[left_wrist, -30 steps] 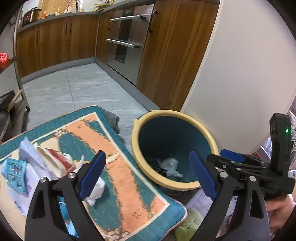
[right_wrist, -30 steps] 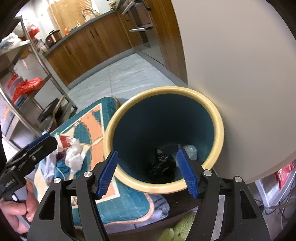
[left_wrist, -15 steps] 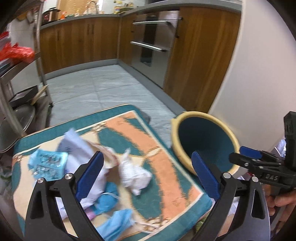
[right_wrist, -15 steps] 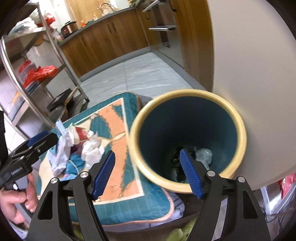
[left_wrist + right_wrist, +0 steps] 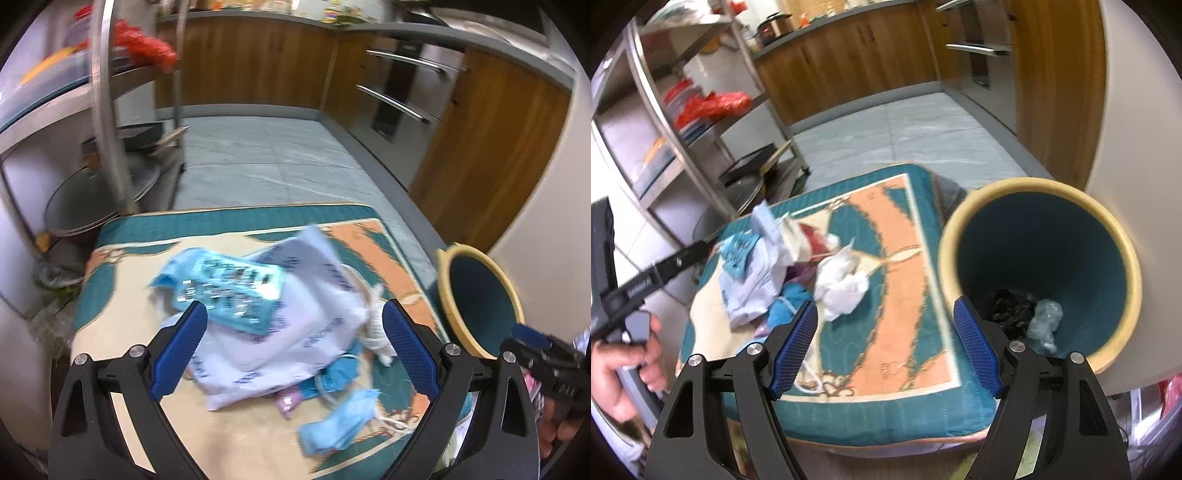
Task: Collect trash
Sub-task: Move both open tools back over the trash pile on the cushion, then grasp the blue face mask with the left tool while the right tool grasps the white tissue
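A heap of trash lies on a teal and orange cushion (image 5: 125, 332): a blue foil packet (image 5: 236, 291), a white printed bag (image 5: 295, 336), a crumpled white tissue (image 5: 842, 284) and a blue mask (image 5: 340, 424). My left gripper (image 5: 295, 347) hangs open just over the near side of the heap, nothing between its pads. A yellow-rimmed teal bin (image 5: 960, 229) stands right of the cushion, with black scrap (image 5: 1012, 306) and clear plastic (image 5: 1045, 321) at its bottom. My right gripper (image 5: 884, 345) is over the cushion beside the bin, its jaws opening and empty.
A steel rack (image 5: 665, 122) with red bags stands left of the cushion. Wooden cabinets (image 5: 258, 62) and oven drawers line the far side of a grey tiled floor (image 5: 277, 155). A white wall (image 5: 1137, 110) rises behind the bin. A hand (image 5: 624, 369) holds the left gripper.
Both views have swung left, away from the bin and toward the trash heap. The left gripper now hangs over the heap. The right jaws stand a little wider.
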